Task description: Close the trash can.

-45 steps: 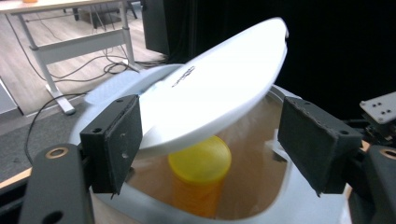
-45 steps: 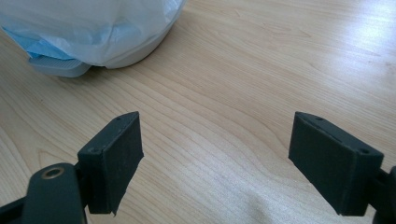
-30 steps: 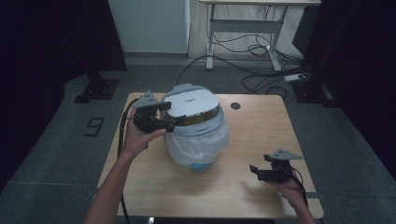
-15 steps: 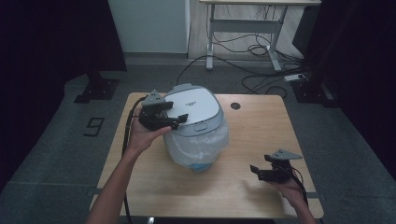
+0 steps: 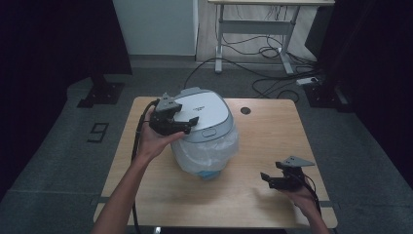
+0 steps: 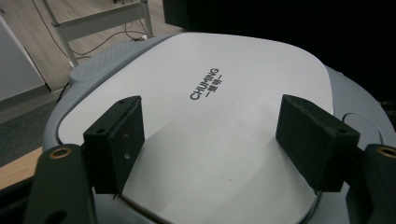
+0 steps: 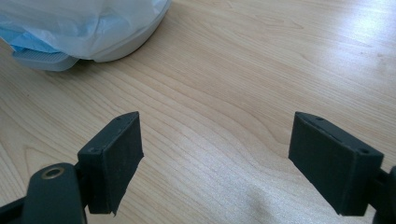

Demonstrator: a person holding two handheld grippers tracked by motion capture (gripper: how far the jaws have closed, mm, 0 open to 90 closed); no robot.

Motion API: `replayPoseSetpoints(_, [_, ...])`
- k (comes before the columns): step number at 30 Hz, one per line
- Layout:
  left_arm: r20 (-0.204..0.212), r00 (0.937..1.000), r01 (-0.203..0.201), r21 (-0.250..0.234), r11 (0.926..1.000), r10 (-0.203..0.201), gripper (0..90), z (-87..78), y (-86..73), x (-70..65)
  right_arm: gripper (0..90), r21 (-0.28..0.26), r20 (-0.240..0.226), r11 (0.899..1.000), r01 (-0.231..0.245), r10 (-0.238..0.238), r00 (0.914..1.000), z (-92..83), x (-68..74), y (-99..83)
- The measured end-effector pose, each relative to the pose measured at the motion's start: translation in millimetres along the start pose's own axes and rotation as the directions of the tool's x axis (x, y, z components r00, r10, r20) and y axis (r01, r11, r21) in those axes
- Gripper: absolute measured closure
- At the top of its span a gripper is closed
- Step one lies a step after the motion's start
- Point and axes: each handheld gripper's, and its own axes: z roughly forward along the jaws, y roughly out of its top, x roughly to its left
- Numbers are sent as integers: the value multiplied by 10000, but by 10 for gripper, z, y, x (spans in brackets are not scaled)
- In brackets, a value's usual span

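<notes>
High view: your left gripper (image 5: 187,125) rests on the closed lid of the rice cooker (image 5: 207,131) at desk (image 5: 272,131) centre; your right gripper (image 5: 268,178) sits well apart, near the desk's right front.

Left gripper view: open jaws straddle the white lid (image 6: 219,121).

Right gripper view: open jaws over bare desk; the cooker's plastic-wrapped base (image 7: 84,28) lies beyond.

A wooden table (image 5: 272,141) stands on grey floor (image 5: 73,141), cables (image 5: 258,48) beneath a white desk (image 5: 272,5) behind.
</notes>
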Motion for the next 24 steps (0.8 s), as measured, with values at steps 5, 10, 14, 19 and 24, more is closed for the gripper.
replayPoseSetpoints(5, [-33,10000,-25,-20,10000,25,256,-4,3,-5,168,-1,13,10000,-2,2,10000,-5,-1,0])
replayPoseSetpoints(10, [-143,9998,135,-219,9997,-138,247,-50,-25,37,168,-66,0,10000,-64,64,10000,-16,-16,0])
replayPoseSetpoints(14, [-112,9995,282,-426,9987,-287,243,-147,-73,66,168,-66,22,9999,-75,75,10000,-15,-35,-7])
replayPoseSetpoints(19, [-237,9992,309,-561,9979,-323,243,-291,-147,81,168,-58,65,10000,-31,31,10000,-18,-34,-2])
replayPoseSetpoints(24, [-368,9989,263,-529,9983,-282,241,-402,-260,72,168,-80,89,10000,-46,47,9999,-30,-46,2])
